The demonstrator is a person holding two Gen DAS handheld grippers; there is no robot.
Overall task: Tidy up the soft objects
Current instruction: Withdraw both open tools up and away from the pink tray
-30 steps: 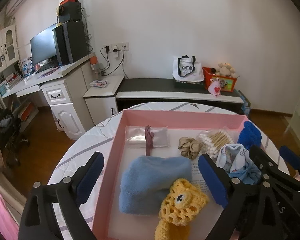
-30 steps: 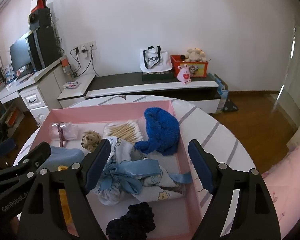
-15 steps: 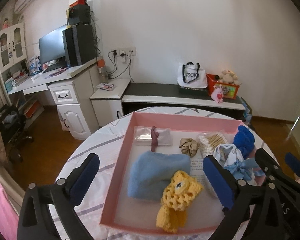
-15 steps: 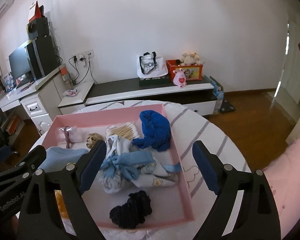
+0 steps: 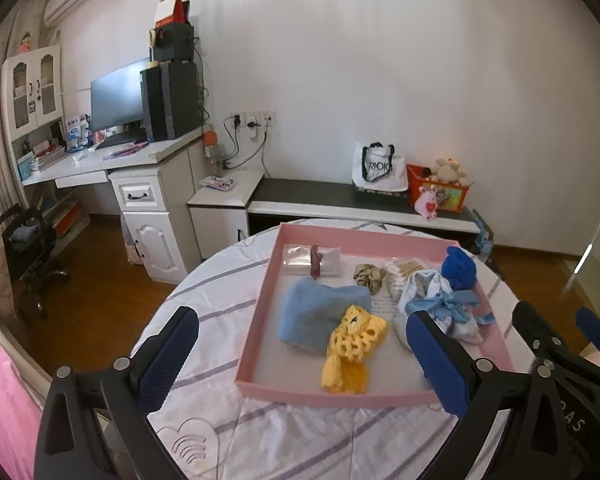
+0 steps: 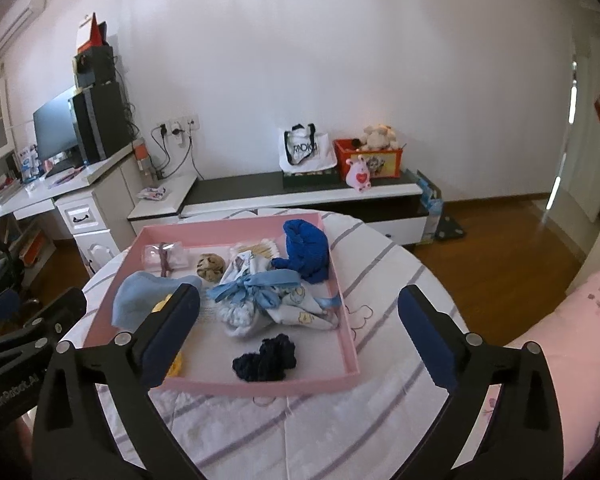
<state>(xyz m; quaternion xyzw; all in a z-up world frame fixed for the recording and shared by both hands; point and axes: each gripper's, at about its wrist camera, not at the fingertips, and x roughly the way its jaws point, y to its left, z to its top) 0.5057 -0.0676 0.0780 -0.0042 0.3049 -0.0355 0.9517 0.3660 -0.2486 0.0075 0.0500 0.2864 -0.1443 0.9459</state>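
Round table (image 5: 220, 312) under both tongs we hold, pink tray (image 6: 342, 312) ahead between them with soft items inside, light blue cloth (image 5: 320, 312), yellow knit (image 5: 352, 344), left gripper (image 5: 300, 352) spread wide and empty, right gripper (image 6: 300, 328) just widened, nothing between its jaws.

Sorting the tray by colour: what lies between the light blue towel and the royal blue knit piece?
The patterned cloth bundle with its blue ribbon lies between the light blue towel and royal blue knit piece, clearest in the right wrist view.
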